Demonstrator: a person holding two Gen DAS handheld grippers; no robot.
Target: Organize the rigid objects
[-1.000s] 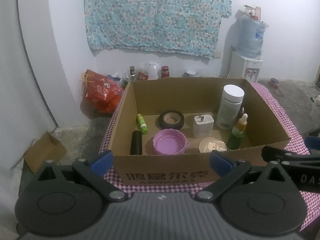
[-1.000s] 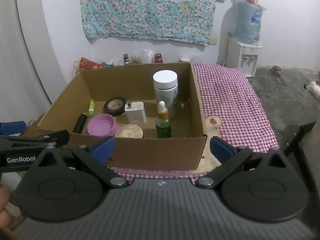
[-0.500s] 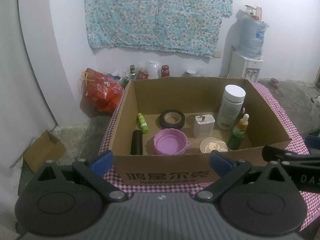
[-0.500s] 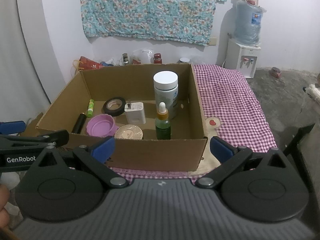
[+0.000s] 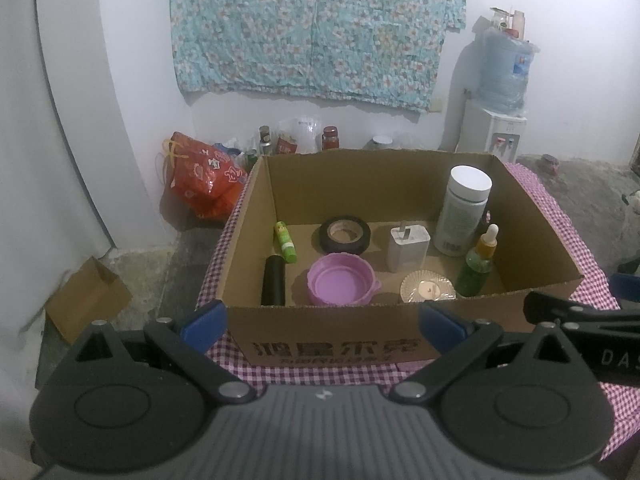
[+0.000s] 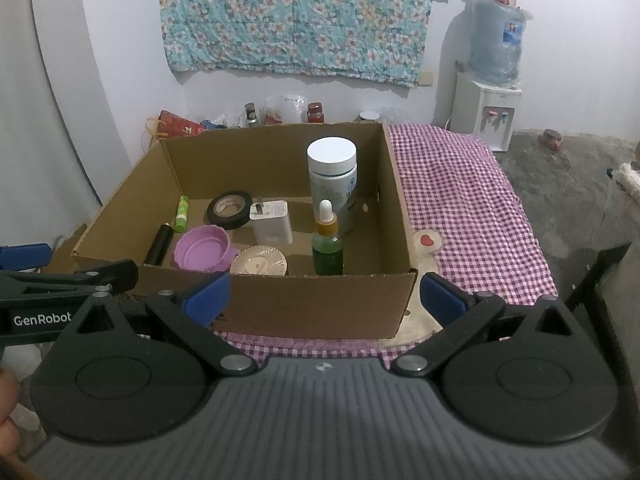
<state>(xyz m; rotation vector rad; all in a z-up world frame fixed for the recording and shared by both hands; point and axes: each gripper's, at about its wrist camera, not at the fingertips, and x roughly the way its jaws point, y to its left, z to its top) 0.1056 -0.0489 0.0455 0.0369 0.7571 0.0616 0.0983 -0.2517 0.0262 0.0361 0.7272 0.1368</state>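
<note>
Lying black tube (image 5: 273, 281) points boxward.

Plain home room, lived-in, not a lab or shop. Floral cloth (image 5: 320, 28) hung on a white wall like a curtain. Water dispenser (image 6: 486, 114) in the corner with a big blue water jug (image 6: 496, 38) on top, small bottles on the jug. Bare concrete floor (image 5: 580, 176). Red plastic shopping bag (image 5: 202, 184) and a row of jars (image 5: 330, 138) and bottles by the wall. Small empty carton (image 5: 86, 298) on the floor. Checked purple-white cloth (image 6: 460, 196) covers the counter, carrying a cardboard box (image 6: 312, 304) of household odds and ends.
</note>
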